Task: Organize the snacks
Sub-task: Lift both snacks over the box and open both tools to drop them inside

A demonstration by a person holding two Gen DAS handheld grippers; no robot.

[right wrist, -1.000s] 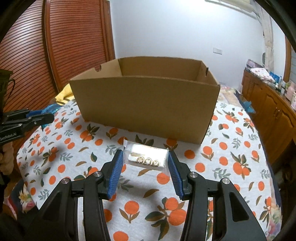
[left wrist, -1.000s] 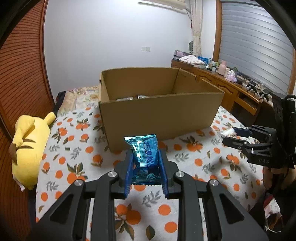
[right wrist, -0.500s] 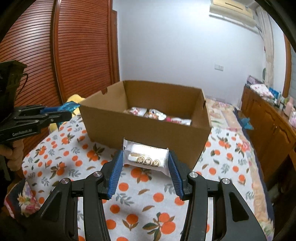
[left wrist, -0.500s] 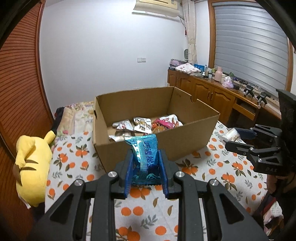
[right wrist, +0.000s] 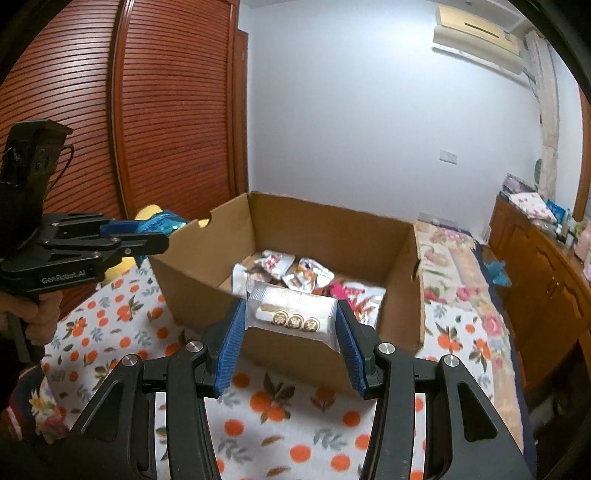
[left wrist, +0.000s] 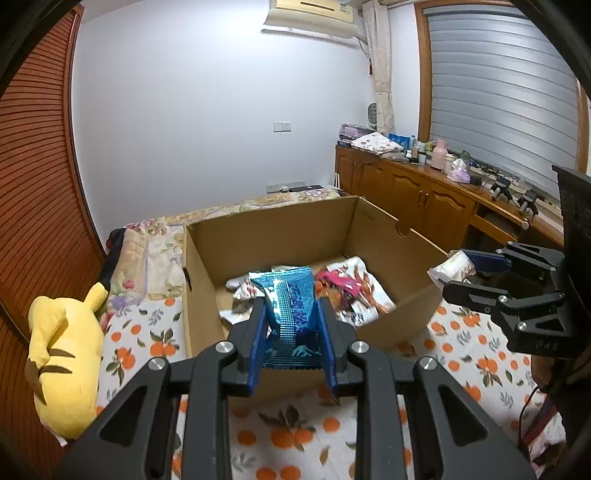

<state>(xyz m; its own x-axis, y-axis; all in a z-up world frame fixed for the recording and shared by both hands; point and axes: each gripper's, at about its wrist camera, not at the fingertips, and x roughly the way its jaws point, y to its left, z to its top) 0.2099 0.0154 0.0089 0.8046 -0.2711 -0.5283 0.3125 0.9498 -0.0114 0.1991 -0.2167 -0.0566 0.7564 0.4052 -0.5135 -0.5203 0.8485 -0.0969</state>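
Orange-printed cloth (right wrist: 288, 406) covers the bed under an open cardboard box (left wrist: 373, 221) at mid-frame. Left gripper (left wrist: 291, 332) has its jaws clenched on an upright blue snack packet (left wrist: 291, 299); right gripper (right wrist: 291, 325) clamps a white biscuit pack (right wrist: 291, 314) sideways. Both hover near the front wall, probably to drop them among the snacks inside (right wrist: 303, 273). Box walls hide part of the pile, and the labels are unreadable.

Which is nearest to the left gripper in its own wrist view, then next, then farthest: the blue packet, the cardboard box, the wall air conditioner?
1. Blue packet: clamped in the left gripper.
2. Cardboard box: just ahead and below, on the bed.
3. Air conditioner: high on the far wall.
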